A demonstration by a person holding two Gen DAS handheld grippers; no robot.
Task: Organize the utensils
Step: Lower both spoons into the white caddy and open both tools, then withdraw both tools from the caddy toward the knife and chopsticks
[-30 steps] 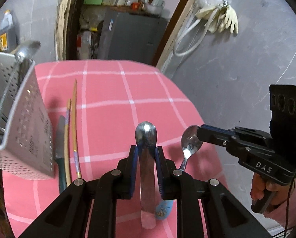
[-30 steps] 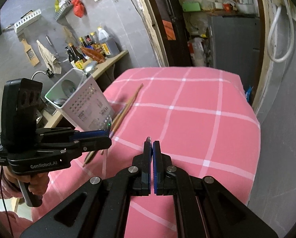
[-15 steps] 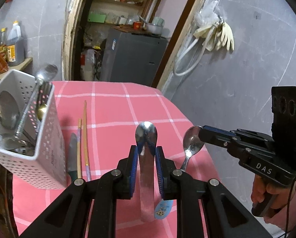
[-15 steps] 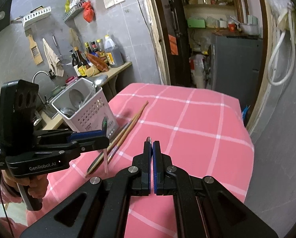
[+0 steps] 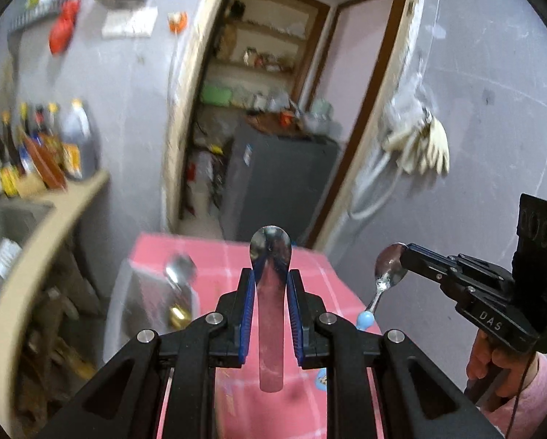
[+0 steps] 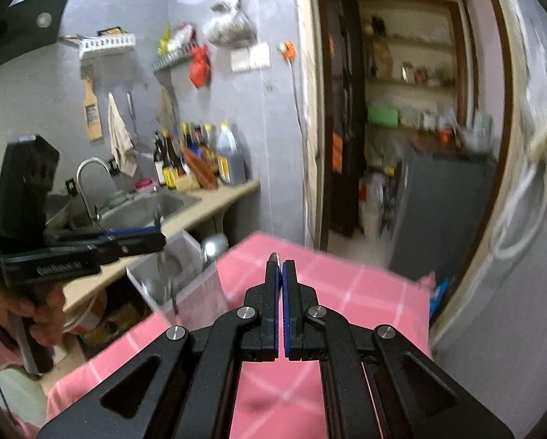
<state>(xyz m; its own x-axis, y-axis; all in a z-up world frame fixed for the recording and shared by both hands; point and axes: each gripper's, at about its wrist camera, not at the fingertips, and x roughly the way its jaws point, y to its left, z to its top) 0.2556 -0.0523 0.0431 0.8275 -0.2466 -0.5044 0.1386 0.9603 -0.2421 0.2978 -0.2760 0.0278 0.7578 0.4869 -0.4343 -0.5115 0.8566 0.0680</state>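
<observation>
Together the two views complement each other. Only the left wrist view shows the left tongs [image 5: 270, 292] from behind, their blue ribbed pads pinching the flat handle of a broad steel spoon [image 5: 271, 256] whose polished oval bowl stands up beyond the fingertips; only it also shows what the right tongs [image 5: 405, 256] carry, a smaller steel spoon with a pale blue handle end [image 5: 389, 274], gripped at the bowl with its handle hanging down and to the left. From the right wrist view the right tongs [image 6: 281, 267] appear pressed together on a thin metal edge just visible at their tips, while the left tongs [image 6: 152, 237] show side-on at far left, pointing right and roughly level above the white perforated utensil caddy [image 6: 200, 292]. That caddy stands at the left edge of the worktop [image 6: 365, 292], which is covered in pink cloth with a white check; spoons already stand in it, though blur hides their number. A hand [image 5: 493, 362] in a pink sleeve grips the right tool's pistol handle. Only the right wrist view shows the steel sink [image 6: 145, 208] with its curved tap.
</observation>
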